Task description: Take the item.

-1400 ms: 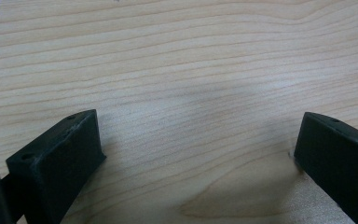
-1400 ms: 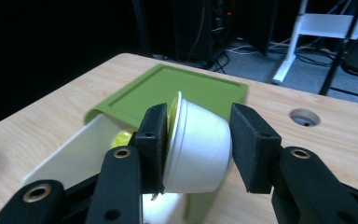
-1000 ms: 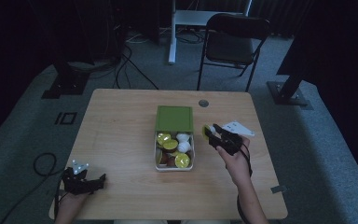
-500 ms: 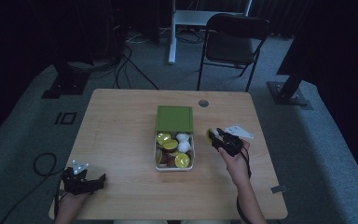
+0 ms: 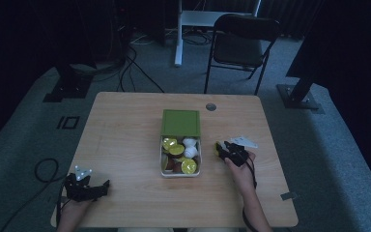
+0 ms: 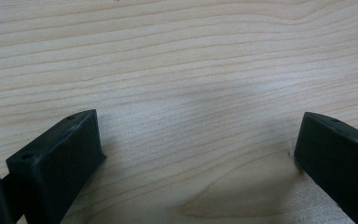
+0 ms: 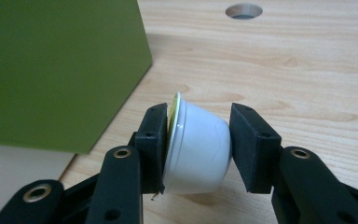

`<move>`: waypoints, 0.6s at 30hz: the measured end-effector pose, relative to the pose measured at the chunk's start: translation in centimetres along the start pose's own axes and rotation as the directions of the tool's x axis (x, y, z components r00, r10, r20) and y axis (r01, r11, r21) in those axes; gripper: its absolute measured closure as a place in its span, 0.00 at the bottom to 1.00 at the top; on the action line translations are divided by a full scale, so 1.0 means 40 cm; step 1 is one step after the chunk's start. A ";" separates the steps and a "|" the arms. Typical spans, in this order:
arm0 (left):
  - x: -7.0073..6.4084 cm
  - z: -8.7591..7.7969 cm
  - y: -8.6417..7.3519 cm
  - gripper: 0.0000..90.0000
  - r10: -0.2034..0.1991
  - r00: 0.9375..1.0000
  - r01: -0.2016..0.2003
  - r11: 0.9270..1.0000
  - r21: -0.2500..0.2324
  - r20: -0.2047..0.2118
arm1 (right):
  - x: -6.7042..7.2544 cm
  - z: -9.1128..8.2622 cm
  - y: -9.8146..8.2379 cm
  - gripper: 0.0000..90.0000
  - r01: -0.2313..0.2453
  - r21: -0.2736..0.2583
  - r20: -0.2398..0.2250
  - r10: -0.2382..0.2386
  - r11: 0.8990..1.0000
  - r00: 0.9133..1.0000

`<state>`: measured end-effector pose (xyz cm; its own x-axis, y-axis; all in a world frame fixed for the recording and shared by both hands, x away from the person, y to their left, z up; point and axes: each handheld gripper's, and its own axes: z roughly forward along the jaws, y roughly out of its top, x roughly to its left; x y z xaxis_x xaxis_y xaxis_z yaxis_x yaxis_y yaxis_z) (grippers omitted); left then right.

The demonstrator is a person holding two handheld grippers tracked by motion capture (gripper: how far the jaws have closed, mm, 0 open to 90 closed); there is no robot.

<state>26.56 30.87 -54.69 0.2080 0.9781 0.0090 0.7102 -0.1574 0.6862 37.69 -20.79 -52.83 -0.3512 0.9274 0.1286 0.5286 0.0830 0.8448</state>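
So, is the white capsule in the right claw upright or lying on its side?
On its side. In the right claw, the white capsule has its yellow-green lid against one pad and its base against the other.

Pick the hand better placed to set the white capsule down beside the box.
Right. Its tool is already clamped on the white capsule, low over the table just right of the box. The left tool sits open at the near-left corner, far from both.

high: above, fwd-down, far | tongs cams: close, low | shared: table (image 5: pixel 125 125)
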 end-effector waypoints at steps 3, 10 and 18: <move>0.000 0.000 0.000 0.01 0.000 1.000 0.000 1.000 0.000 0.000 | -0.001 0.007 -0.006 0.64 0.005 0.011 0.007 -0.005 1.000 1.000; 0.000 0.000 0.000 0.01 0.000 1.000 0.000 1.000 0.000 0.000 | -0.004 0.019 -0.019 0.64 0.004 0.044 0.002 -0.004 0.999 1.000; 0.000 0.000 0.000 0.01 0.000 1.000 0.000 1.000 0.000 0.000 | -0.008 0.023 -0.022 0.64 0.012 0.054 0.004 -0.012 0.998 1.000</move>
<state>26.56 30.87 -54.69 0.2082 0.9781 0.0092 0.7101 -0.1576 0.6862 38.05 -20.84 -54.07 -0.3545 0.9277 0.1167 0.5655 0.1133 0.8170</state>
